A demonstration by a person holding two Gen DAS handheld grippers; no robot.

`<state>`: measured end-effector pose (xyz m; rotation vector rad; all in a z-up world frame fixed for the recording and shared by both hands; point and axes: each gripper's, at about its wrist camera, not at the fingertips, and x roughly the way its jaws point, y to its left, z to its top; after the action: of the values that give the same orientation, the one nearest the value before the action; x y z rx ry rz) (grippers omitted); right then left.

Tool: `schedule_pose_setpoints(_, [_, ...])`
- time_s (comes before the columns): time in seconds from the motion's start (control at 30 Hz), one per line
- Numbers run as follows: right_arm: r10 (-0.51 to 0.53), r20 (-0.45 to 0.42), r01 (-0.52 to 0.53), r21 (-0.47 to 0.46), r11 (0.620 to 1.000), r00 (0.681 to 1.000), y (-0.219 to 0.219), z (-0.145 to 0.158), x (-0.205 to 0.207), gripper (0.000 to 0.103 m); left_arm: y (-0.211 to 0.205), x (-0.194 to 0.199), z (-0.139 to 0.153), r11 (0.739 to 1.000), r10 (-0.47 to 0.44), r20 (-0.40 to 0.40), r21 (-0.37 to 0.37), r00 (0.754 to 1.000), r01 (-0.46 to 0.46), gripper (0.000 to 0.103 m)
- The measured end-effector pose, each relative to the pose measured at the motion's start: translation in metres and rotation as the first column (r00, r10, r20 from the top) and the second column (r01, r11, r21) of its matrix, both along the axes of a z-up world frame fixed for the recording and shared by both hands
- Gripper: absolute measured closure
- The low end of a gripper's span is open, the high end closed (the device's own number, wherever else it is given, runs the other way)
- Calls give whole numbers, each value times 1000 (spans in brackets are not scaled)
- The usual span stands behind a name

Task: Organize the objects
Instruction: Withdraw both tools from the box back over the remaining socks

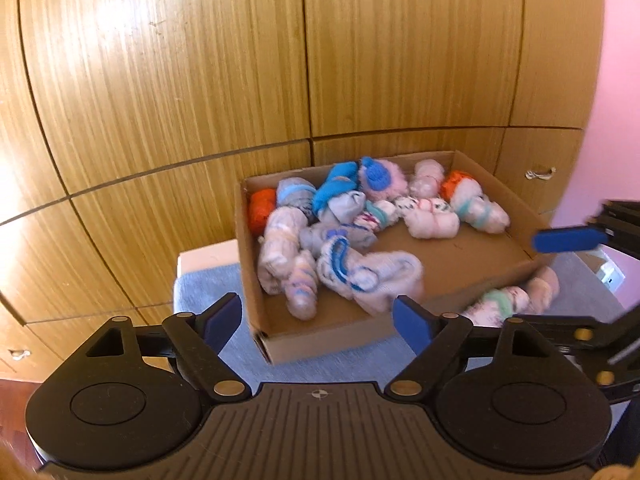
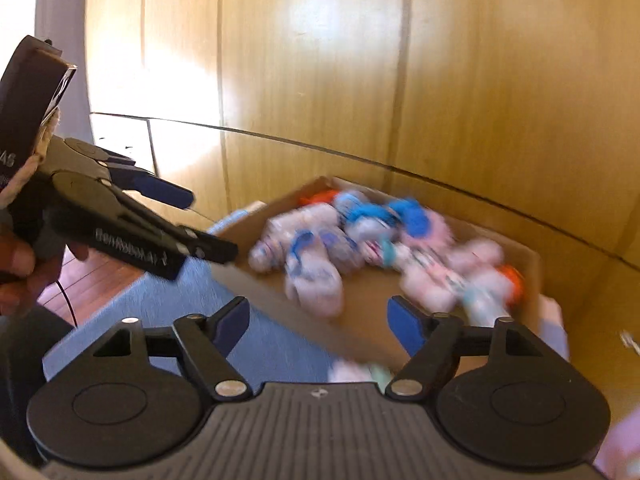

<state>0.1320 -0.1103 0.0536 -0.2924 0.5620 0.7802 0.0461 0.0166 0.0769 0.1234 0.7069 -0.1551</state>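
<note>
Over the blue cloth [image 1: 208, 284], left view: your left gripper [image 1: 318, 320] has its fingers released, empty, before the cardboard box [image 1: 256, 300] of rolled socks [image 1: 368, 276]; one sock roll [image 1: 516, 298] lies outside, by the near wall | right view: your right gripper [image 2: 318, 322] fingers spread, nothing held, box blurred ahead

Right wrist view: rolled socks [image 2: 360, 248] in cardboard box [image 2: 524, 256] smeared by motion blur, patterns unreadable. Pale bundle [image 2: 356, 372] outside box half hidden behind right gripper's body. Left wrist view: right gripper [image 1: 568, 240] cut off at frame edge, only one blue finger shown. Lettering on left gripper [image 2: 132, 240] illegible.
</note>
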Motion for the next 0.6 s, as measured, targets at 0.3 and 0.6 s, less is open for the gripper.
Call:
schedule_pose_setpoints(0.3, [-185,-9,185,12,983,983,-65,-31,-34,24,-44,-39,-25,999,0,18,-46,1000,1,7])
schedule_pose_setpoints(0.6, [-234,-2,234,21,972,972,-69,-51,-1,23,-70,-34,-40,993,27,-41,-112,999,-31,5])
